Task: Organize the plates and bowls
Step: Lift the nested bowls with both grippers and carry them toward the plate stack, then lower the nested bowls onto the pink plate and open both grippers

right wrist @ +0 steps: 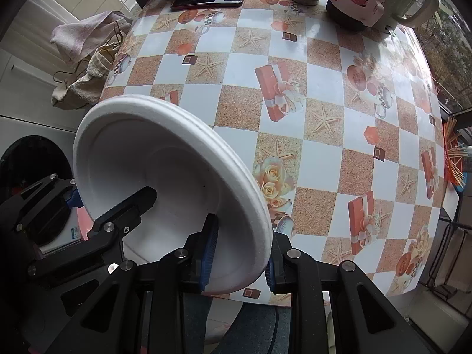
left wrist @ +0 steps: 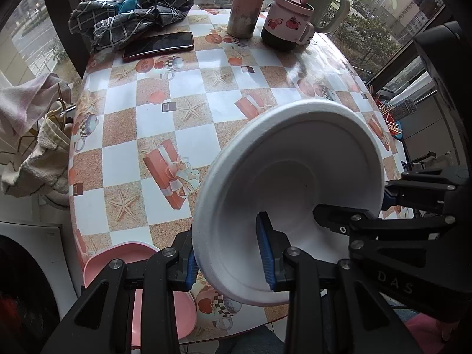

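Note:
A white foam bowl (left wrist: pixel 295 159) is held tilted above the near edge of the checkered table (left wrist: pixel 188 94). My left gripper (left wrist: pixel 230 259) is shut on the bowl's near left rim. My right gripper (left wrist: pixel 354 206) is shut on its right rim, one finger inside the bowl. In the right wrist view the same bowl (right wrist: pixel 153 153) sits between my right gripper's (right wrist: pixel 239 259) pads, and the left gripper (right wrist: pixel 118 206) grips the opposite rim. A pink plate (left wrist: pixel 124 256) lies on the table's near left corner under my left gripper.
At the table's far side lie a dark checked cloth (left wrist: pixel 129 14), a phone (left wrist: pixel 159 45), a pink flask (left wrist: pixel 249 3), a pink mug (left wrist: pixel 287 22) and a cream kettle (left wrist: pixel 321 3). Towels (left wrist: pixel 32 135) hang to the left. A stick holder (right wrist: pixel 455 153) stands at the right edge.

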